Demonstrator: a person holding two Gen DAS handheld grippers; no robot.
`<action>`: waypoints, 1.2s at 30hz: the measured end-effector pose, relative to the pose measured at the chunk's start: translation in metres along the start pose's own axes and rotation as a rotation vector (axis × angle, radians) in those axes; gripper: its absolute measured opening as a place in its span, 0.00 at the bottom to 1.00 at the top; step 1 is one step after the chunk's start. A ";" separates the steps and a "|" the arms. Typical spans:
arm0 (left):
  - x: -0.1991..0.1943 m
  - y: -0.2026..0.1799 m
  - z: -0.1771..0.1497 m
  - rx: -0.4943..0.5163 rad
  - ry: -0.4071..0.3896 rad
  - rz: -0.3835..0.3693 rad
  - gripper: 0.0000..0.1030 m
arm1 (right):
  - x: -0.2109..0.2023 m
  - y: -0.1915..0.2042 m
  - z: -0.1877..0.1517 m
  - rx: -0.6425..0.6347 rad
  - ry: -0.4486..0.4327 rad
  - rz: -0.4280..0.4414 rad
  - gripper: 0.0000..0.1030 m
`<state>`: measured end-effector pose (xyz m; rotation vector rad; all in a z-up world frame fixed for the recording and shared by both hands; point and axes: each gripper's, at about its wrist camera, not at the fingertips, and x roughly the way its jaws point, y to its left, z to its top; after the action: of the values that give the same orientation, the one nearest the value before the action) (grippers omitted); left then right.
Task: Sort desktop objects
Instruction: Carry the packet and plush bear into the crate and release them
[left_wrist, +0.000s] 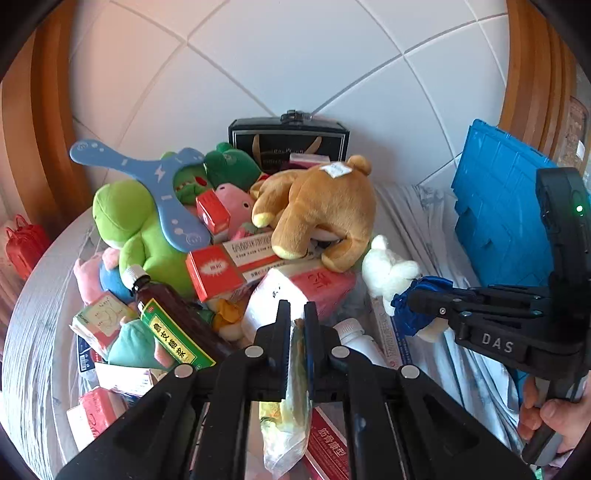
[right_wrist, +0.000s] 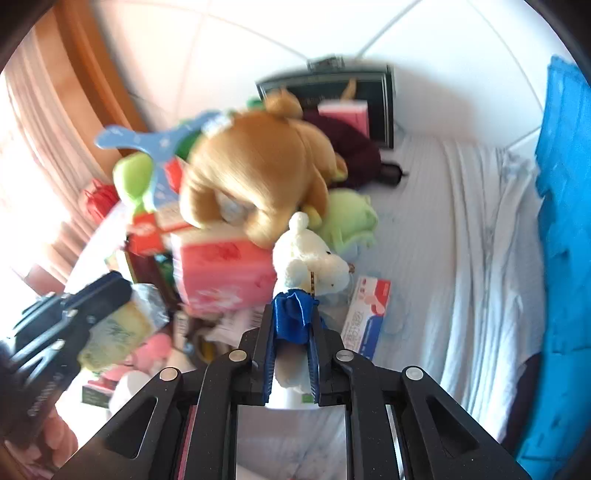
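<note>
The left hand-held gripper (left_wrist: 297, 314) is squeezed tight on a clear plastic bag (left_wrist: 286, 424) that hangs down over the toy pile. The right hand-held gripper (right_wrist: 293, 317) is clamped on the white teddy bear (right_wrist: 314, 258) by its blue clothes, beside the brown bear (right_wrist: 255, 166).

Tan bear (left_wrist: 317, 206), lime-green frog (left_wrist: 125, 221), wht bear (right_wrist: 314, 258) w/ blue dress, blue crate (left_wrist: 509, 206).
</note>
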<state>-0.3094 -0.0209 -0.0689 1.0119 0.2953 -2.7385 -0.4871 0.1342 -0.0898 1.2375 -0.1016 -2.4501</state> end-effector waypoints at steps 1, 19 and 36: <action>-0.009 -0.003 0.002 0.005 -0.020 0.002 0.07 | -0.014 0.004 0.000 -0.013 -0.028 -0.004 0.14; -0.125 -0.112 0.071 0.153 -0.296 -0.151 0.07 | -0.257 0.008 0.011 -0.008 -0.444 -0.196 0.14; -0.140 -0.396 0.151 0.314 -0.219 -0.507 0.07 | -0.373 -0.212 -0.054 0.243 -0.439 -0.551 0.14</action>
<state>-0.4020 0.3370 0.1812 0.7706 0.0933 -3.4066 -0.3114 0.4748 0.1101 0.8712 -0.2058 -3.2464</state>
